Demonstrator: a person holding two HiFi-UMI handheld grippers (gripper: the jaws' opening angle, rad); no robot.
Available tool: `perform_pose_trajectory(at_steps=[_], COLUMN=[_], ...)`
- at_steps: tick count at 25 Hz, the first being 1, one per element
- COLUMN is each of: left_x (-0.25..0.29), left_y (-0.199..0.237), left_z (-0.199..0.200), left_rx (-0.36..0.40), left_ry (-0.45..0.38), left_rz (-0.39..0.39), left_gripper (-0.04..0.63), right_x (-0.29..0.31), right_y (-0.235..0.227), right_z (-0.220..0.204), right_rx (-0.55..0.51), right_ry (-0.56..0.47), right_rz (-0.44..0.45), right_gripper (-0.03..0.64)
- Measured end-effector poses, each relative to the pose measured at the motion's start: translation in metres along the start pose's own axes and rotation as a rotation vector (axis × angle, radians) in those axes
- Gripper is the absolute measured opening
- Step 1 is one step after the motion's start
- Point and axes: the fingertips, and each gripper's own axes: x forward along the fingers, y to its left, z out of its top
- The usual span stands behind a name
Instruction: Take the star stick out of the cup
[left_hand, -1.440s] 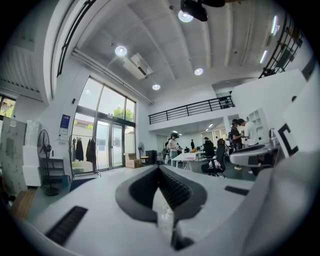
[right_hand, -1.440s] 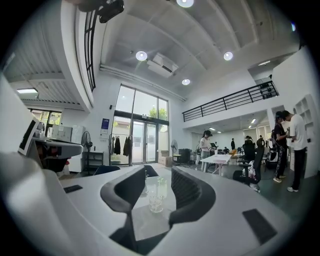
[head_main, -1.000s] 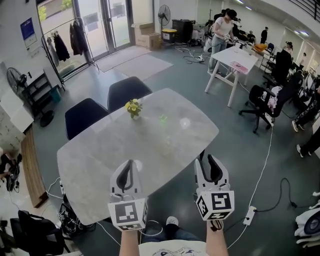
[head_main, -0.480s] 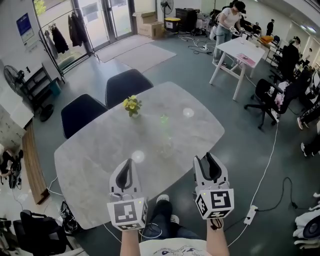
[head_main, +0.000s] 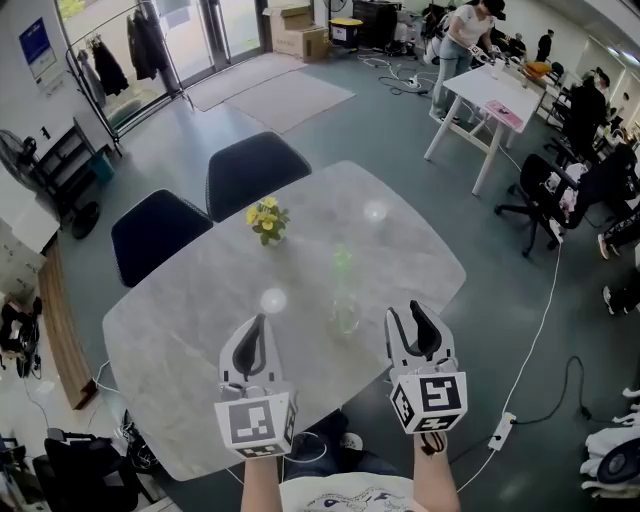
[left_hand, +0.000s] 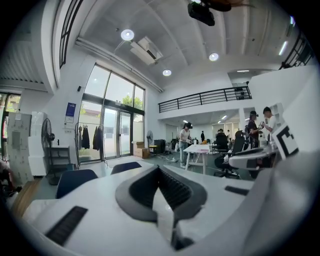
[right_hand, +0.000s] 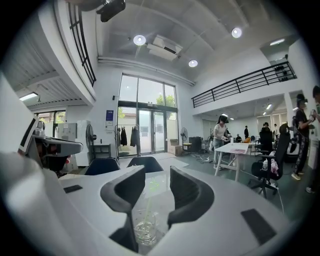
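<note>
The job on the desk (head_main: 180, 310) looked unstarted. The left gripper (head_main: 259, 325) had its jaws together. The right gripper (head_main: 407, 314) hung with jaws apart and empty, short of the glass cup (head_main: 345, 315) by the near edge, the green star stick (head_main: 342, 264) standing inside it.

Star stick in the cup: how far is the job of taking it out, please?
Done: nothing yet; the star stick stands in the cup on the table. In hand: the right hand-held gripper is open and lined up with the cup, not touching it; the left hand-held gripper is shut and empty. Left: close on the stick and lift it out.
</note>
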Motion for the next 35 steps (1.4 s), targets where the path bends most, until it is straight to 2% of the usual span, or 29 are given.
perform_pose_trajectory(at_steps=[11, 20, 30, 35], left_x=[0.057, 0.083, 0.103, 0.112], left_y=[0.032, 0.023, 0.018, 0.016], left_z=[-0.037, -0.066, -0.098, -0.116], left_rx=[-0.005, -0.021, -0.055, -0.045], left_ry=[0.071, 0.145, 0.233, 0.256], left_rz=[-0.051, -0.085, -0.045, -0.042], left_gripper=[0.000, 0.000, 0.000, 0.000], right_x=[0.068, 0.094, 0.125, 0.138], right_y=[0.019, 0.023, 0.024, 0.027], right_z=[-0.032, -0.062, -0.099, -0.115], right_rx=[0.002, 0.014, 0.032, 0.041], right_ry=[0.096, 0.185, 0.272, 0.304], right_rz=[0.004, 0.036, 0.120, 0.148], right_gripper=[0.161, 0.161, 0.161, 0.161])
